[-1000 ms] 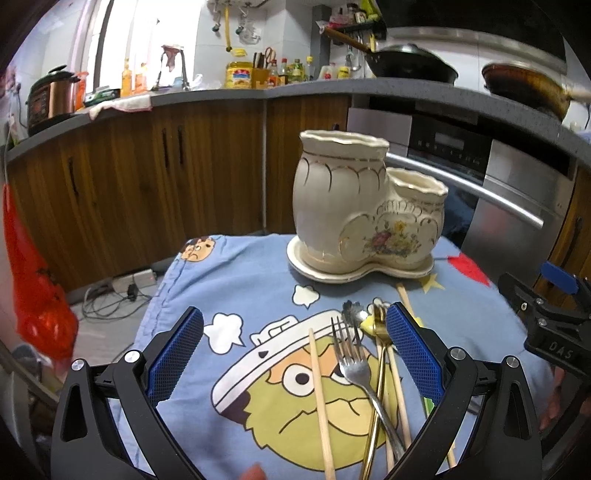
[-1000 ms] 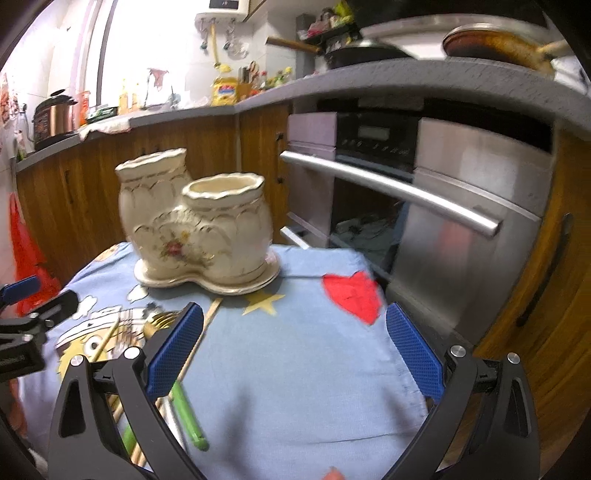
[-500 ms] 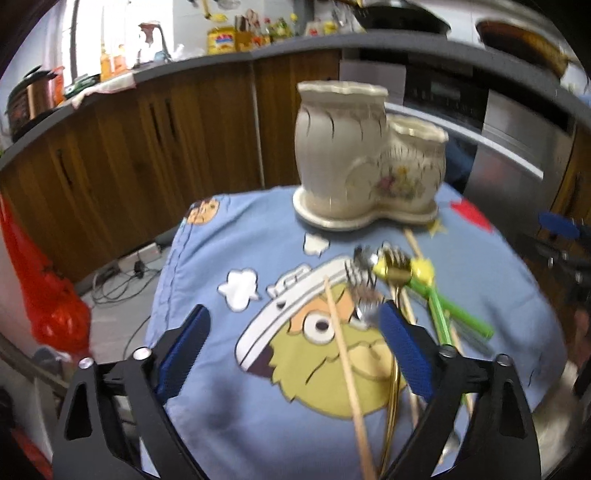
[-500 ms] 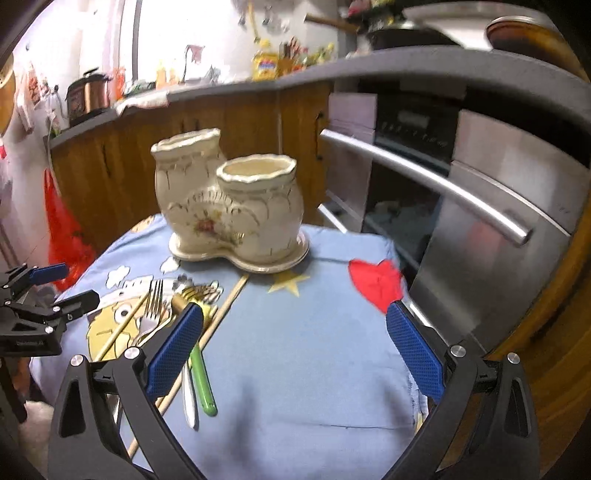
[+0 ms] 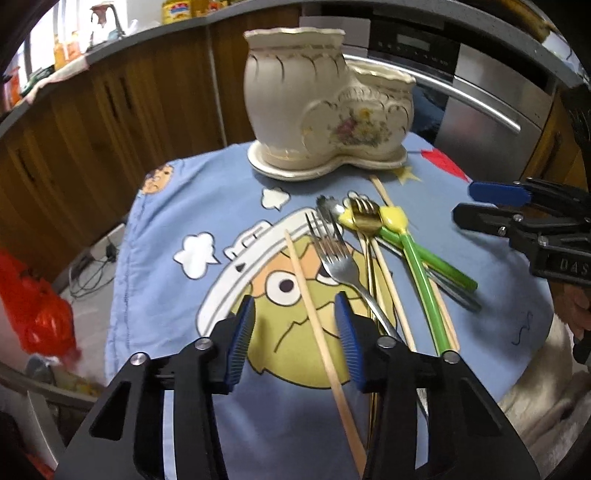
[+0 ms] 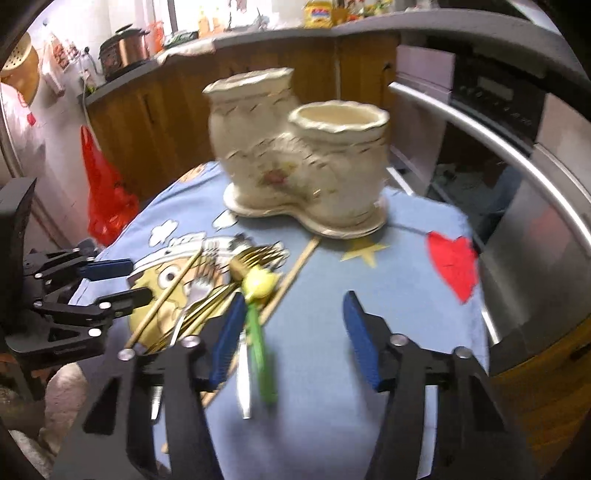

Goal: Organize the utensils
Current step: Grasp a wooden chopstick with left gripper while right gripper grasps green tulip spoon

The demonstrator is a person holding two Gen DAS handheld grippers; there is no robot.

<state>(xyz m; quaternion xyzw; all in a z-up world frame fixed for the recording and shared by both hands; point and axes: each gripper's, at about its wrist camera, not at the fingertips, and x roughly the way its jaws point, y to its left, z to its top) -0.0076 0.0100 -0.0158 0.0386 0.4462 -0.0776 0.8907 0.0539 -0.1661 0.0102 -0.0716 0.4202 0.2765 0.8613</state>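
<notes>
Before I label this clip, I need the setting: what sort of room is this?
A home kitchen, most likely: a built-in oven with a steel handle, wooden cabinets under a grey countertop with bottles, and a rice cooker.

Glossy glazed ceramic holder (image 5: 325,110), shiny steel fork (image 5: 334,254), matt wooden chopstick (image 5: 314,314), soft printed cloth (image 5: 177,221).

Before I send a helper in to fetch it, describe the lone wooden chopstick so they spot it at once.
Find the cream ceramic holder at the far end of the blue cartoon cloth. Nearer lies a heap of utensils. The wooden chopstick is the pale bare stick at its left edge, crossing the yellow cartoon face, just left of the steel fork.
</notes>
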